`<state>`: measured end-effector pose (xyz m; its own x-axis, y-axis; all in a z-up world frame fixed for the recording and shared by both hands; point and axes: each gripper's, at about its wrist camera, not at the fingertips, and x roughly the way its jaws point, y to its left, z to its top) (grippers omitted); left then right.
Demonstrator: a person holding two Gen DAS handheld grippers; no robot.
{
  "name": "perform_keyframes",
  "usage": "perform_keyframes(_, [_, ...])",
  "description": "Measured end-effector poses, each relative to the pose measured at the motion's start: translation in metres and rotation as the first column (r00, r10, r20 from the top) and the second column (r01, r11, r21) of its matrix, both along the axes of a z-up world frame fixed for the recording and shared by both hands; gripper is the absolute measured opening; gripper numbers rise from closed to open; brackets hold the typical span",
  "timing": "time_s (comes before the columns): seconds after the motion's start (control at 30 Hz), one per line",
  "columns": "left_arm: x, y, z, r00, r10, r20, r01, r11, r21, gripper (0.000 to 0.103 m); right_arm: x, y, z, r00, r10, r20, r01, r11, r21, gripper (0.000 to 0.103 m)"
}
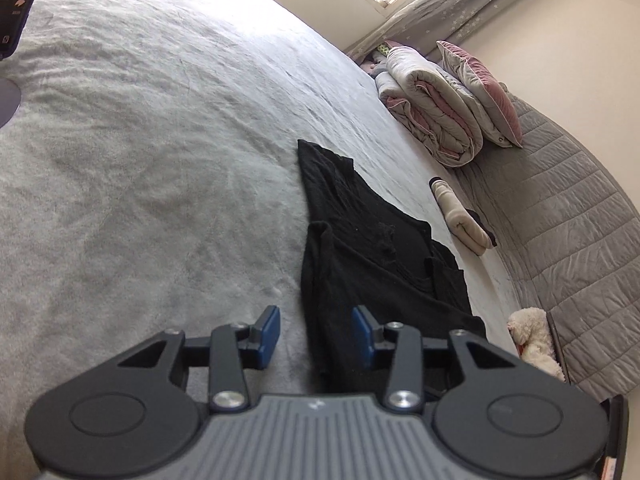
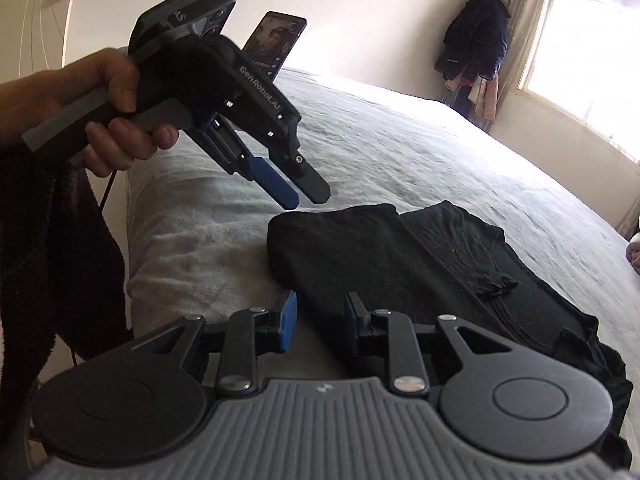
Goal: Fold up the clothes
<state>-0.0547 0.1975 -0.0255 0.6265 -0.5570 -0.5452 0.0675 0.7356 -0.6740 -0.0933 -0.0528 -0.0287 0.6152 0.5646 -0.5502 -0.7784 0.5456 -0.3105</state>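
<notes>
- Currently both grippers hang above the bed [image 1: 140,128], neither touching cloth.
- Black garment [image 1: 360,216] lies flat on the grey bedspread, near the bed edge closest to the person. In the right wrist view it appears partly folded: one rounded doubled edge faces the foot of the bed, a sleeve lies turned inward on top.
- Left gripper [image 1: 315,332]: jaws spread wide, nothing between the blue pads. It is aimed along the garment's long side edge, which runs between the fingers in its own view. In the right wrist view it sits above the folded edge, tips angled down, clear of the cloth.
- Right gripper [image 2: 321,322]: jaws also apart, empty. The near black edge lies under the gap; the height above the fabric cannot be judged.
- Judgement: both are placed at the near end so that each can pinch one corner or edge for the next fold. Wide jaws suit a doubled layer of knit.
- Risk, as judgement: thin jersey may let only the top layer be caught, undoing the fold.
- Other items well apart from the work: rolled quilt [image 1: 432,108] and pillow [image 1: 480,92] by the wall, a pale folded item [image 1: 464,216], a plush toy [image 1: 532,336], a phone [image 2: 276,44] propped behind the left gripper.
</notes>
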Motion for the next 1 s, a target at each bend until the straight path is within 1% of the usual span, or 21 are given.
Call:
perform_keyframes(0.03, [-0.001,0.002,-0.001,1.000,-0.001,-0.020,0.000,1.000,-0.031,0.041,0.000,0.004,-0.003,1.000,0.000,0.020,0.000,1.000,-0.023,0.026])
perform_keyframes(0.07, [-0.001,0.005,-0.003,0.999,0.003,-0.044,-0.005,0.998,-0.061,0.042,0.001,0.007,-0.005,1.000,-0.001,0.029,0.002,1.000,-0.031,0.017])
perform_keyframes(0.13, [-0.003,0.011,-0.006,0.996,0.006,-0.092,-0.017,0.991,-0.129,0.045,0.008,0.005,0.001,1.000,-0.029,-0.001,0.029,0.999,0.014,0.003])
perform_keyframes(0.2, [-0.005,0.016,-0.009,0.992,0.000,-0.122,-0.025,0.979,-0.204,0.050,0.018,-0.004,0.011,0.996,-0.068,-0.054,0.074,0.992,0.100,0.003])
perform_keyframes(0.27, [-0.007,0.018,-0.012,0.990,-0.024,-0.139,-0.018,0.955,-0.295,0.058,0.029,-0.015,0.022,0.988,-0.105,-0.114,0.126,0.973,0.192,0.003])
perform_keyframes(0.3, [-0.008,0.018,-0.013,0.989,-0.041,-0.145,-0.010,0.943,-0.332,0.061,0.035,-0.020,0.026,0.983,-0.117,-0.145,0.148,0.961,0.232,0.003])
perform_keyframes(0.37, [-0.006,0.010,-0.019,0.982,-0.092,-0.165,0.021,0.921,-0.388,0.071,0.043,-0.026,0.030,0.973,-0.126,-0.195,0.179,0.943,0.281,0.003])
perform_keyframes(0.43, [-0.005,-0.002,-0.026,0.972,-0.139,-0.188,0.042,0.894,-0.446,0.074,0.049,-0.030,0.032,0.963,-0.132,-0.236,0.205,0.927,0.315,0.003])
perform_keyframes(0.5, [-0.006,-0.016,-0.036,0.968,-0.143,-0.207,0.020,0.864,-0.504,0.075,0.051,-0.030,0.033,0.958,-0.130,-0.254,0.212,0.921,0.328,0.003])
perform_keyframes(0.6, [-0.013,-0.035,-0.055,0.969,-0.084,-0.234,-0.078,0.790,-0.608,0.075,0.047,-0.028,0.032,0.958,-0.122,-0.259,0.205,0.923,0.325,0.003])
perform_keyframes(0.63, [-0.015,-0.040,-0.058,0.969,-0.065,-0.239,-0.103,0.773,-0.626,0.074,0.045,-0.027,0.031,0.959,-0.117,-0.260,0.201,0.925,0.323,0.003])
perform_keyframes(0.7, [-0.019,-0.049,-0.064,0.968,-0.027,-0.251,-0.150,0.739,-0.656,0.070,0.042,-0.027,0.029,0.958,-0.108,-0.265,0.193,0.928,0.319,0.003])
perform_keyframes(0.73, [-0.021,-0.050,-0.064,0.968,-0.004,-0.252,-0.167,0.739,-0.653,0.066,0.041,-0.028,0.029,0.958,-0.104,-0.268,0.189,0.929,0.318,0.003])
perform_keyframes(0.8, [-0.025,-0.050,-0.063,0.966,0.054,-0.252,-0.207,0.742,-0.637,0.052,0.038,-0.027,0.027,0.957,-0.096,-0.273,0.182,0.932,0.312,0.003])
perform_keyframes(0.83, [-0.027,-0.050,-0.063,0.964,0.082,-0.252,-0.228,0.743,-0.629,0.033,0.037,-0.027,0.026,0.957,-0.091,-0.276,0.178,0.934,0.310,0.003])
perform_keyframes(0.87, [-0.028,-0.049,-0.063,0.961,0.111,-0.252,-0.248,0.745,-0.619,0.019,0.036,-0.027,0.024,0.956,-0.084,-0.281,0.172,0.936,0.307,0.003])
perform_keyframes(0.9, [-0.030,-0.048,-0.062,0.957,0.141,-0.254,-0.269,0.757,-0.595,0.015,0.036,-0.027,0.023,0.955,-0.077,-0.285,0.166,0.938,0.305,0.003])
perform_keyframes(0.93, [-0.033,-0.046,-0.059,0.953,0.174,-0.248,-0.288,0.775,-0.563,0.011,0.036,-0.026,0.022,0.955,-0.070,-0.290,0.160,0.940,0.301,0.003])
perform_keyframes(0.97, [-0.035,-0.043,-0.057,0.949,0.207,-0.239,-0.306,0.792,-0.529,0.011,0.035,-0.024,0.021,0.954,-0.064,-0.294,0.154,0.943,0.295,0.003])
perform_keyframes(1.0, [-0.037,-0.042,-0.052,0.948,0.235,-0.212,-0.312,0.814,-0.490,0.010,0.035,-0.022,0.019,0.952,-0.059,-0.301,0.148,0.947,0.284,0.003])
